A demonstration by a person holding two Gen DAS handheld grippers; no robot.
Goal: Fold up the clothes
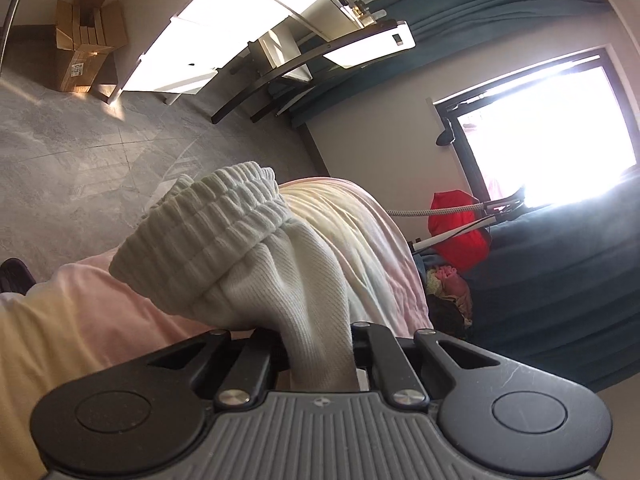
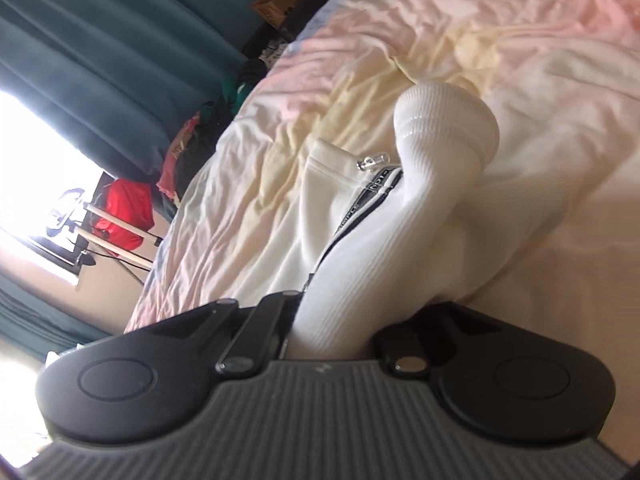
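A white knitted garment lies partly on a bed with a pastel pink and yellow sheet (image 2: 500,40). In the left wrist view its ribbed elastic band (image 1: 224,232) bunches up above my left gripper (image 1: 320,344), which is shut on the cloth; the fabric covers the fingertips. In the right wrist view another ribbed end of the white garment (image 2: 436,160) rises from my right gripper (image 2: 332,320), also shut on it. A black-and-white striped tape (image 2: 372,196) and small clear cord tips (image 2: 372,162) show on the part resting on the bed.
Beside the bed are a grey tiled floor (image 1: 80,140), a white desk (image 1: 192,52), a cardboard box (image 1: 86,40) and a bright window (image 1: 548,132). A red bag (image 2: 124,216), a clothes pile (image 2: 200,140) and teal curtains (image 2: 100,60) line the bed's far side.
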